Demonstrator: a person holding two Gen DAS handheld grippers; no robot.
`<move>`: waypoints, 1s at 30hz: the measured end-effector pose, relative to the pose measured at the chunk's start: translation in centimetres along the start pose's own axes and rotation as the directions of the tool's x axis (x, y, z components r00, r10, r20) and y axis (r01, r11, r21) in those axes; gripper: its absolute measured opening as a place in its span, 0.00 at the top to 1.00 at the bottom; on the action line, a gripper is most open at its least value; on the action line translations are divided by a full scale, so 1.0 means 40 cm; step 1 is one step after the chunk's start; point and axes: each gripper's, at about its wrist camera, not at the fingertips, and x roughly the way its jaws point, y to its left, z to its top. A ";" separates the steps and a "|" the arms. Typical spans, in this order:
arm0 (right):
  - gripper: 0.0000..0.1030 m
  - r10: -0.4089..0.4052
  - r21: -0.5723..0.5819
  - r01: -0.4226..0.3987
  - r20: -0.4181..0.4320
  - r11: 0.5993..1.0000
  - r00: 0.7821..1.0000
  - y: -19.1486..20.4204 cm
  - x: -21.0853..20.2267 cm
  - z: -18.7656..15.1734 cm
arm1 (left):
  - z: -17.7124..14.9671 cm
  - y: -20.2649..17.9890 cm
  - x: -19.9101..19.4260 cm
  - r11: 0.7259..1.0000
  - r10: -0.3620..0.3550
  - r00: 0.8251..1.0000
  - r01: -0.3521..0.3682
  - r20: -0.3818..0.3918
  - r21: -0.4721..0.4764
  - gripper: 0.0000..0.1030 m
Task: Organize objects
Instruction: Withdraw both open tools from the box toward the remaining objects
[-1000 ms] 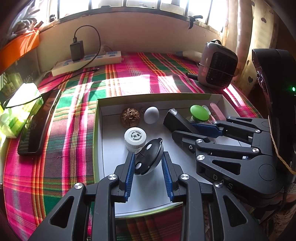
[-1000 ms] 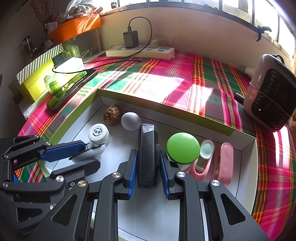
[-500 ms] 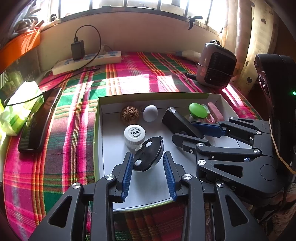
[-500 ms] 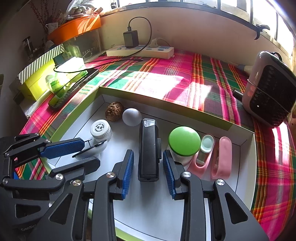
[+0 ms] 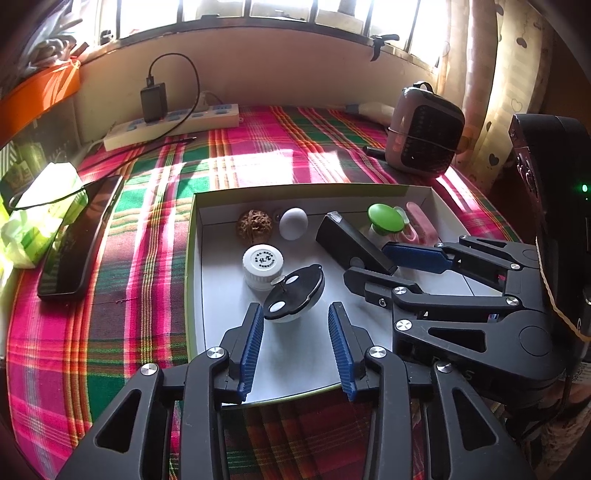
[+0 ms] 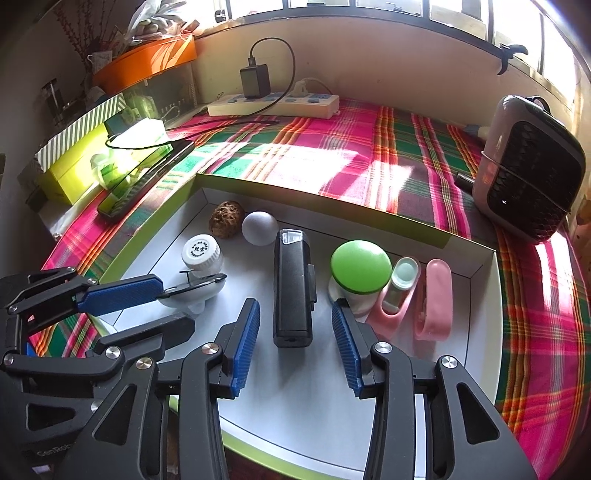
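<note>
Tray (image 6: 480,369) (white, green-rimmed), plaid tablecloth (image 6: 351,155), sunlit windowsill (image 5: 258,33)

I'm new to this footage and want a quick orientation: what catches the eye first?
The bright plaid cloth dominates, with a white tray in the middle. In it, the open right hand-held gripper flanks a black box-shaped device beside a green-capped item, and the open left hand-held gripper frames a black-and-white round object.
</note>
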 end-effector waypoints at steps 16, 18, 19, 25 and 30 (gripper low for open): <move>0.58 0.003 0.039 -0.004 0.030 0.999 1.000 0.006 -0.055 -0.030 | -0.023 -0.012 -0.046 1.000 -0.019 0.999 0.019 0.031 0.001 0.66; 0.58 0.003 0.040 -0.004 0.035 0.999 0.999 0.009 -0.062 -0.035 | -0.027 -0.012 -0.049 1.000 -0.016 0.999 0.016 0.032 0.001 0.66; 0.58 0.002 0.041 -0.003 0.036 0.999 0.999 0.012 -0.066 -0.037 | -0.028 -0.011 -0.053 1.000 -0.014 0.999 0.014 0.035 -0.002 0.66; 0.58 0.005 0.061 -0.008 0.056 0.998 0.998 0.018 -0.092 -0.052 | -0.040 -0.011 -0.076 1.000 -0.014 0.999 0.014 0.052 0.001 0.66; 0.58 0.004 0.069 -0.009 0.077 0.998 0.997 0.028 -0.122 -0.072 | -0.054 -0.010 -0.098 1.000 -0.017 0.998 0.017 0.065 0.001 0.66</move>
